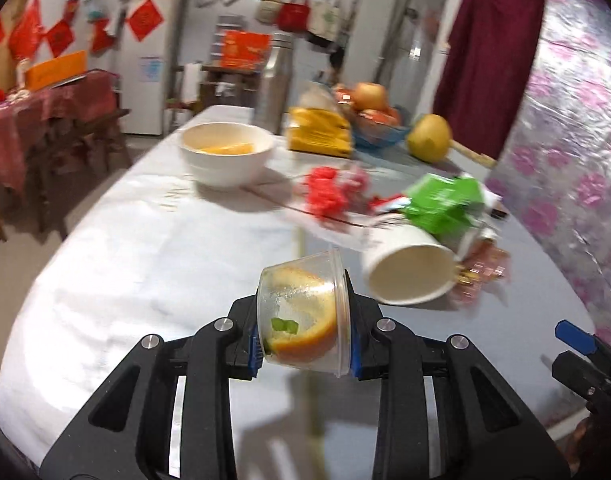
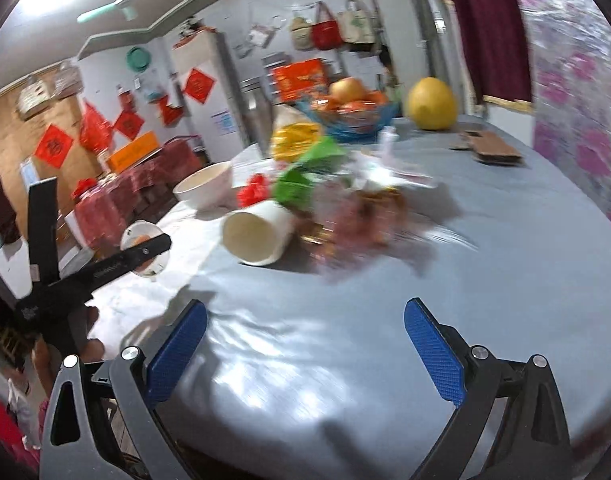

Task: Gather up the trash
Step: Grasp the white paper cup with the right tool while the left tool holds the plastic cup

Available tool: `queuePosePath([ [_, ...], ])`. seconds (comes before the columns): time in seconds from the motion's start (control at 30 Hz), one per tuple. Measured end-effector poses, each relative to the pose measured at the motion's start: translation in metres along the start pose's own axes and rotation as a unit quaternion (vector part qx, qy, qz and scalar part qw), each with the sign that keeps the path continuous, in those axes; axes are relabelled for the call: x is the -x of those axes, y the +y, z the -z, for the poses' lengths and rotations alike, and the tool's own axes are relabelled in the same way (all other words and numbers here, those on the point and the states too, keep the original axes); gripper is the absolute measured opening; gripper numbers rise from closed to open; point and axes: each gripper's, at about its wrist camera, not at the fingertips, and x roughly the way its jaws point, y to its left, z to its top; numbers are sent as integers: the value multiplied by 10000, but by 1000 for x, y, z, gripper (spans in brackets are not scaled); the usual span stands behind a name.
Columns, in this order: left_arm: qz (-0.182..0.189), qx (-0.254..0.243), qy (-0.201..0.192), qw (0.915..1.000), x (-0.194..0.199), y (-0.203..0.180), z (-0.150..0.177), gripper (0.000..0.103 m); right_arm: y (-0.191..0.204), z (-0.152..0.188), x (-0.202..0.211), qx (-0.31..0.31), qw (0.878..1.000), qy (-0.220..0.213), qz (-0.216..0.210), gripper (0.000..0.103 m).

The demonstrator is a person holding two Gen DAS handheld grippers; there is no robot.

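The pale worktop is cluttered ahead of my left tool, which is clamped on a plastic cup of orange slices. My right tool gapes wide, holding nothing. I'd keep the cup's mouth level while carrying it.

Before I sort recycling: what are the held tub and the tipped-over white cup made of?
The round tub in the left gripper looks like clear, glossy plastic: the orange slice inside shows through its wall. The white cup lying on the table looks like matte paper, opaque with a rolled rim, though foam is possible.
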Motion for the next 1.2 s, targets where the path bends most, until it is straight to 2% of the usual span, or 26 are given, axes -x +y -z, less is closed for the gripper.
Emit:
queuePosePath([
  [0.17,-224,119,-81,9996,-2,16,1,32,34,-24,-33,281,9993,121,-209,97],
  [0.37,-437,404,-202,9980,-2,40,-1,32,61,-53,-79,398,9988,281,-88,97],
  [0.57,-433,661,-146,9968,-7,57,-1,32,81,-61,-121,783,9929,558,703,97],
  [0.7,-341,706,-51,9969,-13,57,2,32,87,-55,-148,1139,9791,818,1470,97],
  [0.73,-312,705,-42,9970,-13,56,3,32,84,-55,-150,1080,9788,893,1494,97],
  [0.87,-259,660,-46,9975,-12,51,4,32,75,-57,-139,949,9838,790,1296,83],
  [0.97,-216,606,-63,9979,-9,46,4,32,75,-56,-119,894,9886,537,1083,82],
  [1.2,-64,524,-181,9984,6,36,3,32,79,-54,-54,620,9979,74,146,82],
])
